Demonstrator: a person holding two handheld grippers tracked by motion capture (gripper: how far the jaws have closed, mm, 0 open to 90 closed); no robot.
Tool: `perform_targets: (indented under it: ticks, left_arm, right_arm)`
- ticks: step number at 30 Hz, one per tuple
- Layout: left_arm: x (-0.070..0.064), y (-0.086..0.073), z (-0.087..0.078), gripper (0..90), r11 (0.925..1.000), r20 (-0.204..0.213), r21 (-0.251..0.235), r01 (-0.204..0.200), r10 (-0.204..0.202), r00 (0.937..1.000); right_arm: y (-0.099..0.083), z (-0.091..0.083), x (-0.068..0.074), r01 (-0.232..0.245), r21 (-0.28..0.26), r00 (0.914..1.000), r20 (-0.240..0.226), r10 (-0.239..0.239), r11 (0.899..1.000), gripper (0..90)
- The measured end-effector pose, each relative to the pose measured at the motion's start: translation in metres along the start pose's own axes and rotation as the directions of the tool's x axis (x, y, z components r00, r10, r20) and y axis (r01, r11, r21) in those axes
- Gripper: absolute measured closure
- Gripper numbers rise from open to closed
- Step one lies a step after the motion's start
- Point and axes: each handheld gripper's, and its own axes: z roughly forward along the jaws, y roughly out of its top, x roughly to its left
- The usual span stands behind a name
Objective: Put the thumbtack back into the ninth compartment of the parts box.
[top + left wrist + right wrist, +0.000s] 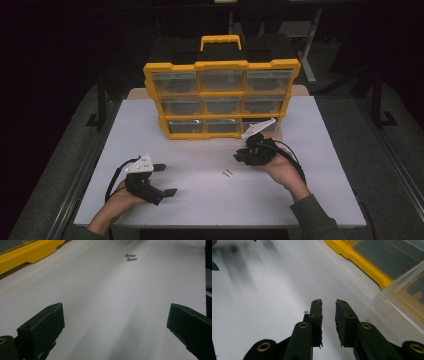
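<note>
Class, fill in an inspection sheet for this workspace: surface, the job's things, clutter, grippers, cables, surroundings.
Surface: white table top, bare apart from the items below.
Job's things: two small screws lying side by side; yellow drawer organizer standing upright at the far side, bottom right drawer pulled out.
Clutter: nothing seen.
Grippers: left hand-held gripper open wide, empty; right hand-held gripper with jaws narrowly apart, empty.
Cables: black cable trailing from the left one.
Surroundings: dark floor, table legs behind.

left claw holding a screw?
No. The left claw is open and empty; both screws lie on the table ahead.
</note>
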Motion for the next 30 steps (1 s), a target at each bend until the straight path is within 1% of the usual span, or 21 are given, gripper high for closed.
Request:
perform_targets:
  ticks: [16,23,30]
  left_arm:
    - [0.000,0.000,0.000,1.2,1.0000,0.001,0.000,0.003,-0.003,1.0000]
    - [0.000,0.000,0.001,1.2,1.0000,0.002,0.004,0.002,-0.002,1.0000]
    - [0.000,0.000,0.001,1.2,1.0000,0.001,0.005,0.000,0.000,1.0000]
  right_arm:
    - [-0.007,0.026,0.010,0.017,0.042,0.9999,0.001,-0.017,0.999,73.9]
    - [-0.010,0.038,0.013,0.019,0.063,0.9998,-0.011,-0.018,0.998,74.5]
    - [-0.012,0.049,0.015,0.019,0.080,0.9997,-0.013,-0.018,0.997,75.5]
